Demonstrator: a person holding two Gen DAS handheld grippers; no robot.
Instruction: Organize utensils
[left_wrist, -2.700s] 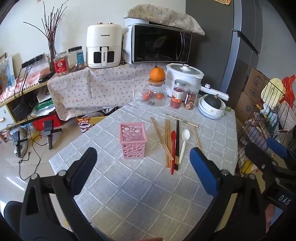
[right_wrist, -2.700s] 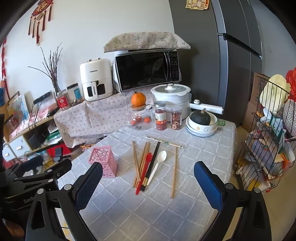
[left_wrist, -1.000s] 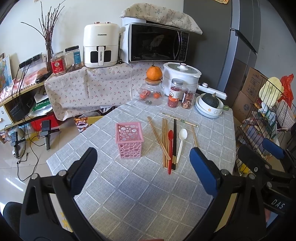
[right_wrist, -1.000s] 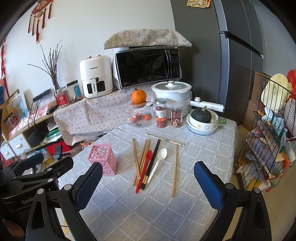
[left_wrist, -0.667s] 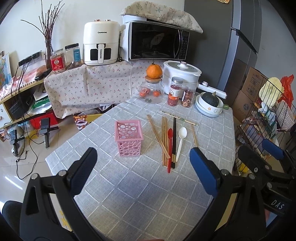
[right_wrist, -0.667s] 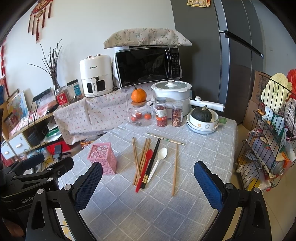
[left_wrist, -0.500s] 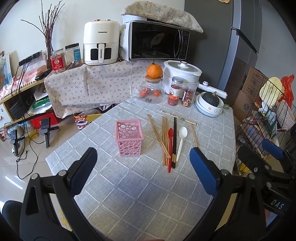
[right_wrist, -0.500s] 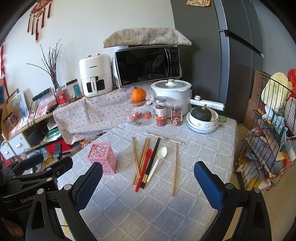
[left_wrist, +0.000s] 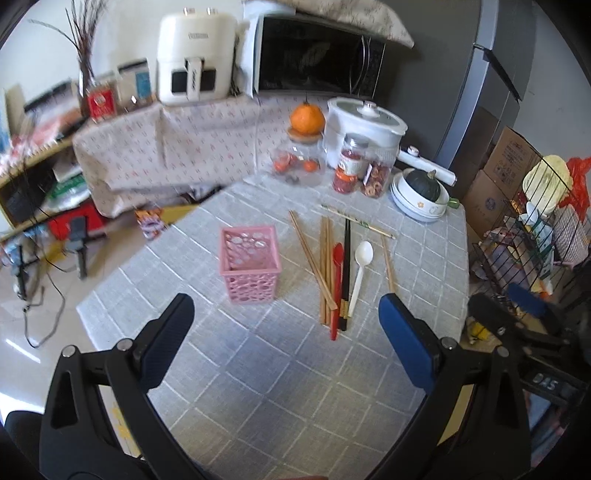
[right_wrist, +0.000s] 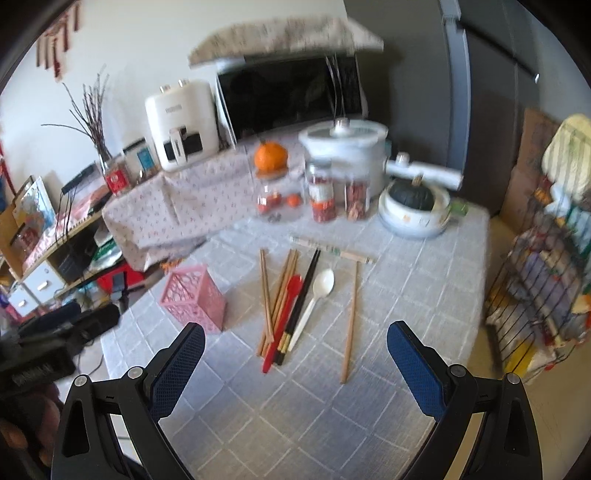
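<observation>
Wooden chopsticks (right_wrist: 275, 295), a red spoon (right_wrist: 284, 314), black chopsticks (right_wrist: 301, 302) and a white spoon (right_wrist: 314, 299) lay on the table (right_wrist: 295, 406), long axes pointing away, just right of the empty pink basket (right_wrist: 194, 301). The right gripper (right_wrist: 295, 365) hovered nearer them, fingers spread; the left gripper (left_wrist: 286, 338) likewise gaped, holding nothing.

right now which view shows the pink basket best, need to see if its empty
The left wrist view: it is sharp and looks down into the pink basket, whose visible interior holds no utensils. The right wrist view is motion-blurred and shows the same basket from lower and to one side, mostly its outer walls.
</observation>
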